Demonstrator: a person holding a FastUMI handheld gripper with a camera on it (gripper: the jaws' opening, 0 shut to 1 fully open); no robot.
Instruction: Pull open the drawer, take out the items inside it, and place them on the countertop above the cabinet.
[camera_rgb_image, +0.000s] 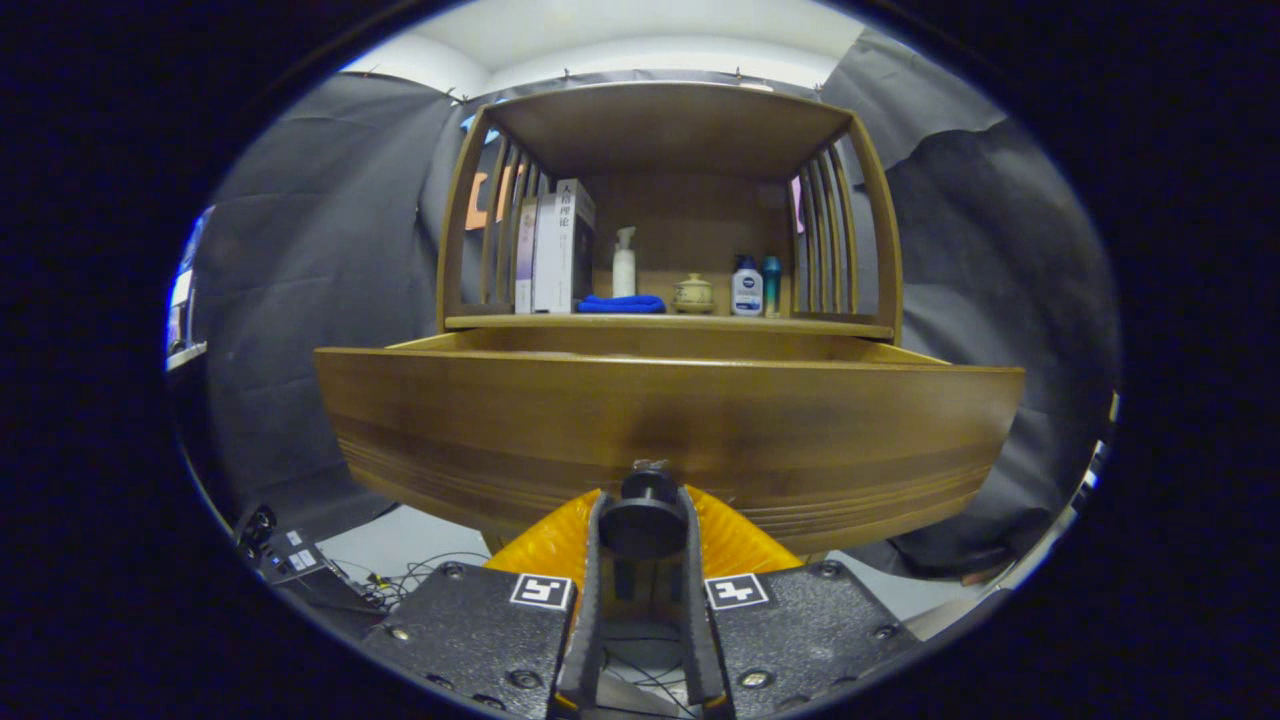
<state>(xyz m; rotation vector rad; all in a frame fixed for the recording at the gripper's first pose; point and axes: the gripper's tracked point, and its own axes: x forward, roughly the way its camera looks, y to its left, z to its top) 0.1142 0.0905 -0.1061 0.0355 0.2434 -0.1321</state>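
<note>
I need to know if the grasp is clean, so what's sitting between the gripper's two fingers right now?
In the gripper view, the drawer's dark round knob sits between the hand-held gripper fingers, which close on it.

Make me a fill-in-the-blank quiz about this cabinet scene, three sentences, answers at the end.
1. The gripper is shut on the drawer's round ____.
2. The drawer is pulled ____ from the cabinet.
3. On the countertop, the folded blue cloth lies in front of the white ____ bottle.

Missing words: knob; open; spray
</note>
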